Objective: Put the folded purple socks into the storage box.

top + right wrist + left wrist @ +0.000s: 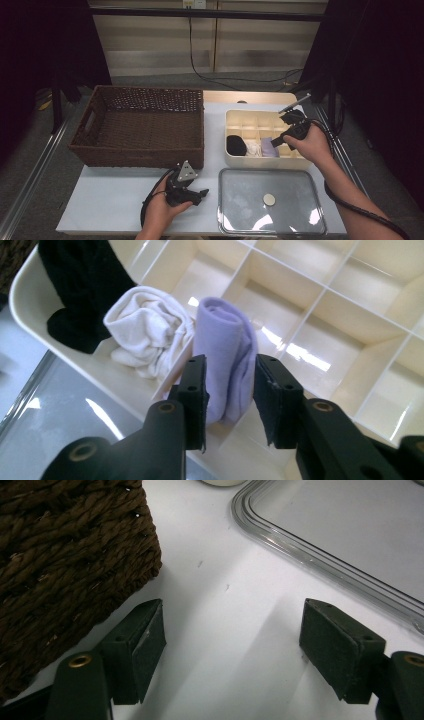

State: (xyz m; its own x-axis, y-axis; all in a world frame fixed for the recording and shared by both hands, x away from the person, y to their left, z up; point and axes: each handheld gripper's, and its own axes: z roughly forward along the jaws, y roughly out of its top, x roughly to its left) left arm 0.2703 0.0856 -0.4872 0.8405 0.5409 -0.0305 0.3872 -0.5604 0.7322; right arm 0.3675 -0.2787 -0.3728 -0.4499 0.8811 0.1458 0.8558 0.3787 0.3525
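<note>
A cream divider box (233, 118) stands at the right of the table, with three rolled socks in its near row: black (236, 145), white (253, 147) and lilac (268, 147). In the right gripper view the lilac sock (225, 340) stands upright in its compartment beside the white sock (145, 332) and the black sock (80, 285). My right gripper (230, 395) straddles the lilac roll, jaws close on either side and not squeezing it. My left gripper (202, 192) rests low on the white table, open, with nothing between its jaws (232, 650).
A large brown wicker basket (95, 115) fills the table's back left; its corner (65, 555) is right beside my left gripper. A clear shallow tray (240, 200) with a small round disc (269, 200) lies at the front right, its rim (310, 555) near the left gripper.
</note>
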